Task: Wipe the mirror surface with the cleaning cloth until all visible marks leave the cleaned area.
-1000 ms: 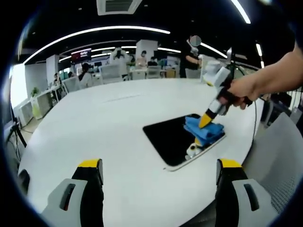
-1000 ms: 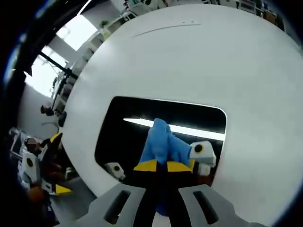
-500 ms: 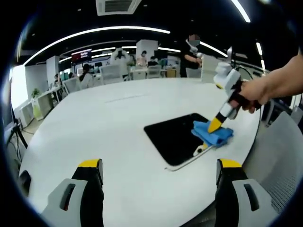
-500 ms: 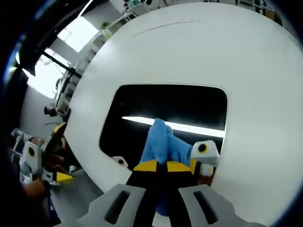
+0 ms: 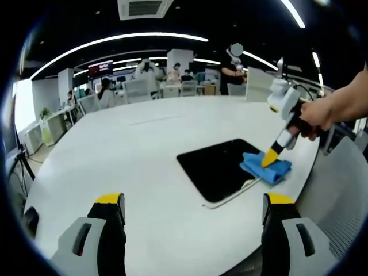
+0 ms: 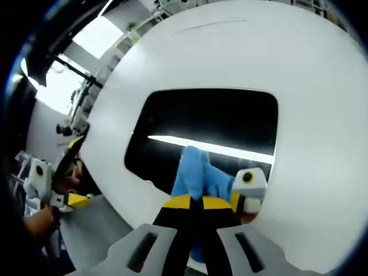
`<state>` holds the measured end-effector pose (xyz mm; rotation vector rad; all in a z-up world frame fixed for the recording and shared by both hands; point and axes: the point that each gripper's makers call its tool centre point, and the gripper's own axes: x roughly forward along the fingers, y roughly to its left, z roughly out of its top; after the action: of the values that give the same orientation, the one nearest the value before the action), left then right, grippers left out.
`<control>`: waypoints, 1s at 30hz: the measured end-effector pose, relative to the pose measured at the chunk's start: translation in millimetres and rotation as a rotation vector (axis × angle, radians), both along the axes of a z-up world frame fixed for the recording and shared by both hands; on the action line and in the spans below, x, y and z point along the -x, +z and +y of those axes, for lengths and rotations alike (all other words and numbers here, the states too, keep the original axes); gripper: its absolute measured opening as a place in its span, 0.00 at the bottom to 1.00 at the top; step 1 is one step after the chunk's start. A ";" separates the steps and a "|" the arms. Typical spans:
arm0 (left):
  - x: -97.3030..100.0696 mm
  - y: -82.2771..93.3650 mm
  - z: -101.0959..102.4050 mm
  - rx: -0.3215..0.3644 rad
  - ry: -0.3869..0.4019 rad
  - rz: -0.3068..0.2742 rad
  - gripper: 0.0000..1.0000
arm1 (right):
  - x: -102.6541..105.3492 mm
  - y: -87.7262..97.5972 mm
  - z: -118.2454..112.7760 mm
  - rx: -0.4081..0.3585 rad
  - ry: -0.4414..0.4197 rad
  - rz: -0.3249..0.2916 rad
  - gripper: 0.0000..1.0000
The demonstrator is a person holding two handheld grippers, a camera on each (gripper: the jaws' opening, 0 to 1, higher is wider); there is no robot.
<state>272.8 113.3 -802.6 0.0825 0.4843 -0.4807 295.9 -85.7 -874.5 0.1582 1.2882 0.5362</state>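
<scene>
Cloth [image 5: 266,167], blue and bunched, sits on the near right corner of the dark mirror [image 5: 221,167], which lies flat on the white table [image 5: 132,149]. Right gripper [image 6: 195,202] has its jaws closed on the cloth, pressing it to the glass. Left gripper [image 5: 192,230] hangs over the table edge, jaws wide apart and empty

A dark rectangular mirror [image 5: 221,166] with rounded corners lies flat on the white table, reflecting a bright ceiling light strip. A crumpled blue cleaning cloth [image 5: 266,168] rests on its corner near the table's edge, overlapping the mirror's rim.
</scene>
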 end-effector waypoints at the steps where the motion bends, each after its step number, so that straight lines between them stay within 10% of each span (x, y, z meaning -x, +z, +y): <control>1: 0.1 -0.2 -0.2 -0.001 -0.001 0.001 1.00 | 0.7 0.6 -0.2 -0.003 0.002 0.001 0.00; 30: 0.1 4.4 -0.4 0.001 0.014 -0.004 1.00 | 3.0 0.7 -37.0 0.006 -0.032 0.003 0.00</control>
<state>272.7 112.9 -798.2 0.0790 0.4803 -0.4670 292.9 -122.7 -873.8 0.1745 1.2881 0.5047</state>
